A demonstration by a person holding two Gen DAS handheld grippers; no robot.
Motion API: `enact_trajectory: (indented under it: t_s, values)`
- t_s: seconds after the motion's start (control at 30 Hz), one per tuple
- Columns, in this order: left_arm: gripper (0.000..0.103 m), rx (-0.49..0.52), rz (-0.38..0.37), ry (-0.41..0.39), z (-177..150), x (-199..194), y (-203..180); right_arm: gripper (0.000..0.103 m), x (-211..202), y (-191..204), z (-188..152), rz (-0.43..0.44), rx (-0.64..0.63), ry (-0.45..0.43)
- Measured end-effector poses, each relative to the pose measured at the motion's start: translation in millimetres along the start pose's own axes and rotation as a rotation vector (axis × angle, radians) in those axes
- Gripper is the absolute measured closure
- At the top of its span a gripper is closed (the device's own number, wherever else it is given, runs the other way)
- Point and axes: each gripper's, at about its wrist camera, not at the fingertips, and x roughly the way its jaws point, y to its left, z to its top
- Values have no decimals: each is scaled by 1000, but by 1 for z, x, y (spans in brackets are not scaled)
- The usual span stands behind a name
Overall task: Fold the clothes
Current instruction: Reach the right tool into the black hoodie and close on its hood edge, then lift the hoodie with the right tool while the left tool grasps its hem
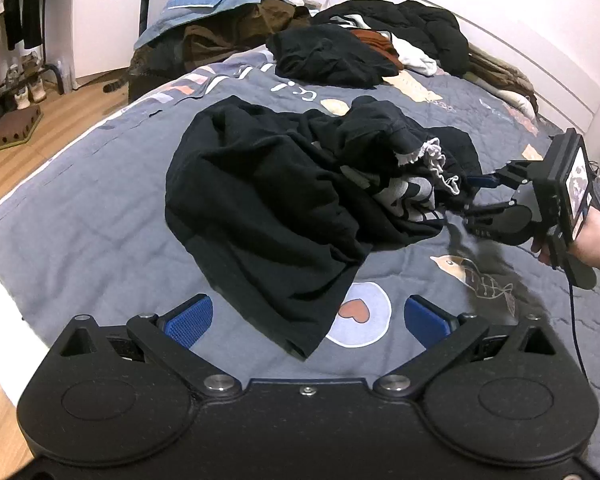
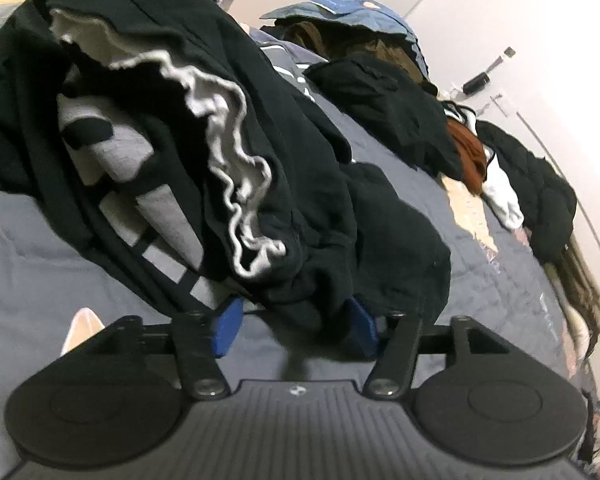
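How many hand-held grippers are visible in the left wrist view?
2: the left hand-held gripper at the bottom, open; the right hand-held gripper at the crumpled black garment, right side.

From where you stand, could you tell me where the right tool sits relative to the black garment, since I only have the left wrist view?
Observer: In its own camera the right tool is at the edge of the black garment, with dark cloth bunched between its open blue pads.
Operator: Thank you. Is the white ruffled trim near those pads?
Observer: It hangs just above them; the white ruffled trim runs down the garment and ends a little above the left pad.
Operator: And what lies beyond the garment on that side?
Observer: A rust-coloured cloth lies beside a white one in the pile behind, with a black jacket past them.
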Motion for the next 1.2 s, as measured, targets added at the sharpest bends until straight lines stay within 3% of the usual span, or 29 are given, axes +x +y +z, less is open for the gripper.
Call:
enact_trajectory:
  t_s: [0.13,0.2,0.37,0.5,0.57,0.6,0.63,0.7,0.97,1.07,1.1,1.13,1.2]
  values:
    - [0,-1,-2,10,-1,3,-2,97,-7,1,0,0,-1,-57]
    - [0,0,-3,11,-1,4,-4,103,-12,2,-1,8,-4,-72]
    - [0,3,-12,24,-3,6,-8,103,-25,3,-2,28,-9,-109]
    - [0,15,-7,22,-4,6,-10,98,-35,3,-3,44,-14,-139]
    - [0,12,-4,26,-4,7,-10,91,-40,4,-4,51,-16,-153]
    - [0,7,-5,30,-4,8,-9,81,-42,4,-5,56,-16,-159]
    - [0,1,-7,34,-4,8,-9,61,-43,4,-6,61,-17,-163]
    - [0,-7,-13,42,-4,9,-8,34,-46,5,-8,71,-17,-172]
    - [0,4,-15,52,-5,12,-10,34,-26,3,-2,71,-32,-191]
    - [0,-2,-17,59,-4,13,-9,49,-11,2,3,64,-59,-176]
    - [0,-6,-18,61,-4,13,-8,72,-8,1,4,69,-65,-173]
    - [0,-12,-20,63,-4,13,-7,83,-6,0,5,75,-67,-172]
    - [0,-22,-23,66,-3,14,-5,91,-8,-3,6,77,-59,-185]
